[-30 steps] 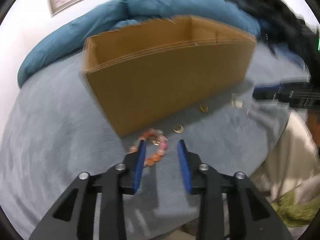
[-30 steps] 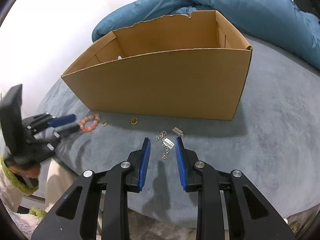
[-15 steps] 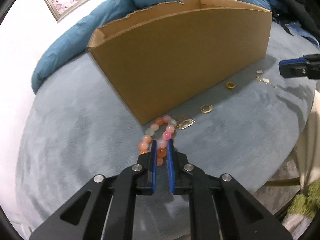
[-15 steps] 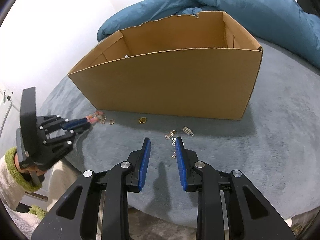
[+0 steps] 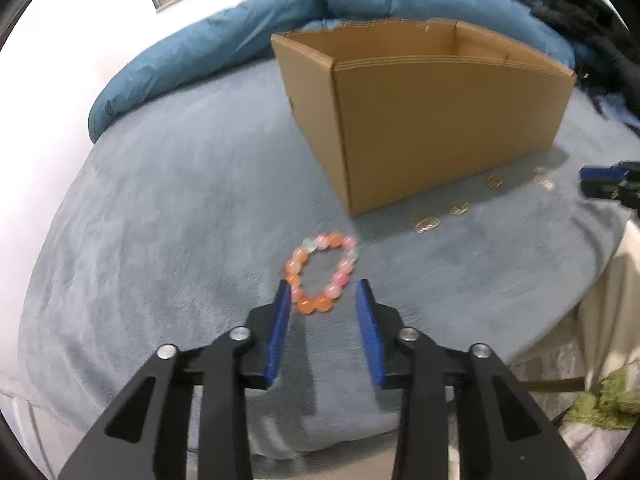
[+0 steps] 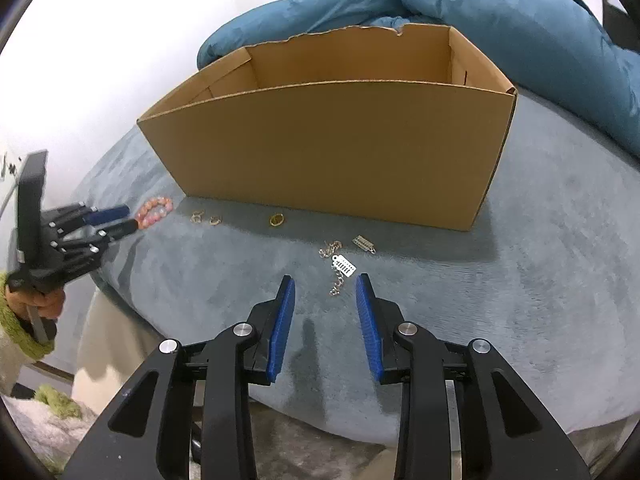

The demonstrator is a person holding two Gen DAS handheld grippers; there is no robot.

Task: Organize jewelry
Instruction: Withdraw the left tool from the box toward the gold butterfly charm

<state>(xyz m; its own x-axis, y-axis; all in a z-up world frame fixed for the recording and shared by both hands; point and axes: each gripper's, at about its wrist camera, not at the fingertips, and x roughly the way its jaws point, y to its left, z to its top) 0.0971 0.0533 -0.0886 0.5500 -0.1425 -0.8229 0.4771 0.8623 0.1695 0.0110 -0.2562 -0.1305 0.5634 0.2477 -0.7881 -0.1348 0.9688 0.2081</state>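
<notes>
Having just opened: left gripper (image 5: 322,291) jaws

Beaded bracelet (image 5: 320,272) on grey blanket (image 5: 168,216) before parted left tool (image 5: 322,294), near cardboard box (image 5: 432,128)

Glossy pink-orange beaded bracelet (image 5: 320,274) on plush, matt grey-blue blanket (image 5: 160,220); matt corrugated cardboard box (image 6: 340,152); shiny metal chain (image 6: 338,276); smooth, faintly sheened blue duvet (image 6: 500,12).

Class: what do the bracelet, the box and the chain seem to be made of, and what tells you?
Bracelet: glossy pink and orange beads, perhaps glass, stone or plastic; they look translucent.
Box: matte brown cardboard; its torn back rim shows it.
Chain: silvery metal, probably; small shiny links and a flat tag.
</notes>
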